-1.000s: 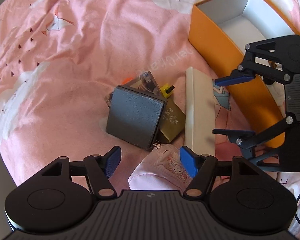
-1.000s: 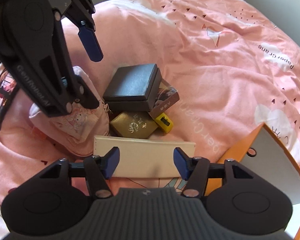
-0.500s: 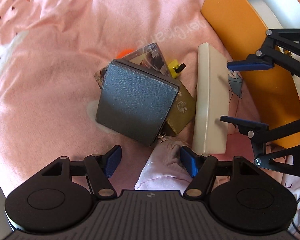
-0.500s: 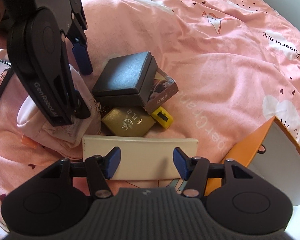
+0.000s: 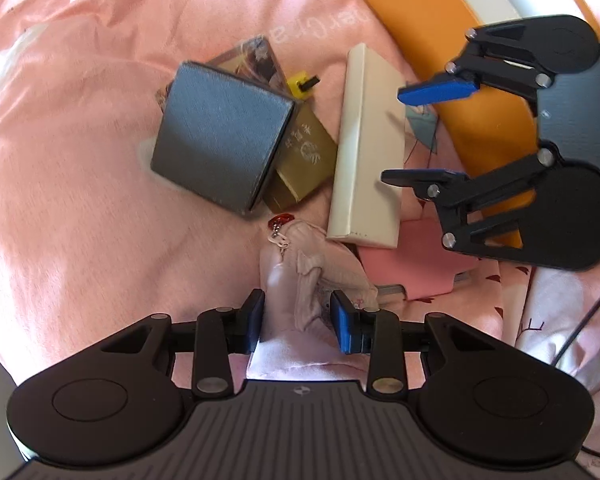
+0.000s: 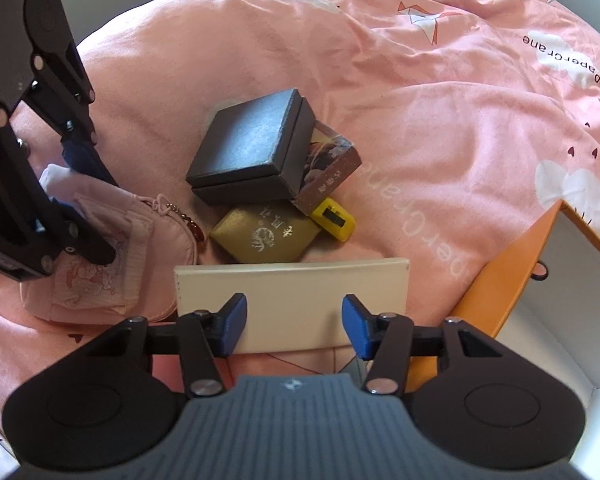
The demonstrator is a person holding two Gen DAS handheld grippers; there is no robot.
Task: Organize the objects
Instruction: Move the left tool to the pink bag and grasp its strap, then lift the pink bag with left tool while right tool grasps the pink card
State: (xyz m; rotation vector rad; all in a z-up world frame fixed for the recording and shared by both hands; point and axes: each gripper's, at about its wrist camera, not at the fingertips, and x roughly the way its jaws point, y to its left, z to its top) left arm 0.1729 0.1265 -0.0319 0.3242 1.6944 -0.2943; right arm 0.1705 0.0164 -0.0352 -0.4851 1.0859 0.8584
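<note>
A pink zip pouch (image 5: 312,264) lies bunched on the pink bedspread, and my left gripper (image 5: 298,320) points straight down on it. Its jaws are closing and both pads press into the fabric. From the right wrist view the same left gripper (image 6: 96,208) sits on the pouch (image 6: 112,236). My right gripper (image 6: 294,320) hovers over a long cream box (image 6: 292,288). Its jaws are closing a little, and the pads are apart from the box. An orange box (image 6: 500,280) with a white inside stands open to the right.
A dark grey box (image 6: 252,148) rests on a photo-printed box (image 6: 328,164), a gold box (image 6: 268,232) and a small yellow item (image 6: 334,218). A flat pink thing (image 5: 412,264) lies under the cream box's near end. A dark cable (image 5: 580,320) runs at the right.
My left gripper came down over the pink pouch and its jaws narrowed onto the fabric. The right gripper stayed over the cream box with its jaws slightly narrower.
</note>
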